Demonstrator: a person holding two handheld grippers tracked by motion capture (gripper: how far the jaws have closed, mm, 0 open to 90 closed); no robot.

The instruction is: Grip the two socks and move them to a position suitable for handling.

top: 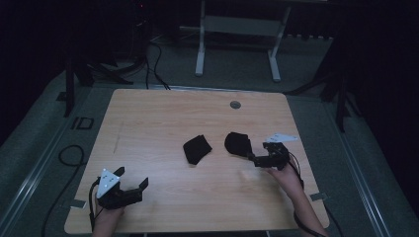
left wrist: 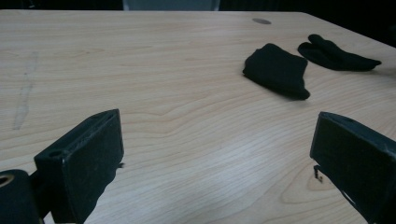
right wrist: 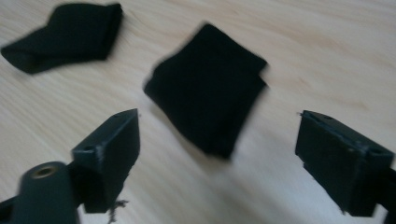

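Left gripper (top: pixel 132 186) low at the near left corner of the worktop (top: pixel 163 118), fingers (left wrist: pixel 81 161) spread wide, nothing between them but bare wood. Plenty of open room ahead and to either side; near edge just behind the hand (top: pixel 106 217).

Ahead of those fingers and off to their right, well apart: folded sock (top: pixel 197 149), lying flat on the wood. Just beyond it, a gap between, second sock (top: pixel 237 143), rounded and loosely bunched.

Right gripper (top: pixel 253 159) at the near right, fingers (right wrist: pixel 109 149) also wide, holding nothing. In the right gripper view, folded sock (right wrist: pixel 210 107) straight ahead, between the lines of the two fingers, not touching either; second sock (right wrist: pixel 63 35) farther on, to the upper left. In the high view, fingertips close against the second sock; touching or not, cannot tell. Right edge of the worktop near that hand (top: pixel 286 180).

Count: two socks, both black; two grippers; two hands.

Surface: pale wood grain, one small round grommet (top: pixel 235 104) near the far edge, faint long scuff (left wrist: pixel 25 88) on the left part. Beyond: dim room, grey floor, white frame legs (top: pixel 200 49), cables (top: pixel 153 64) trailing on the floor.
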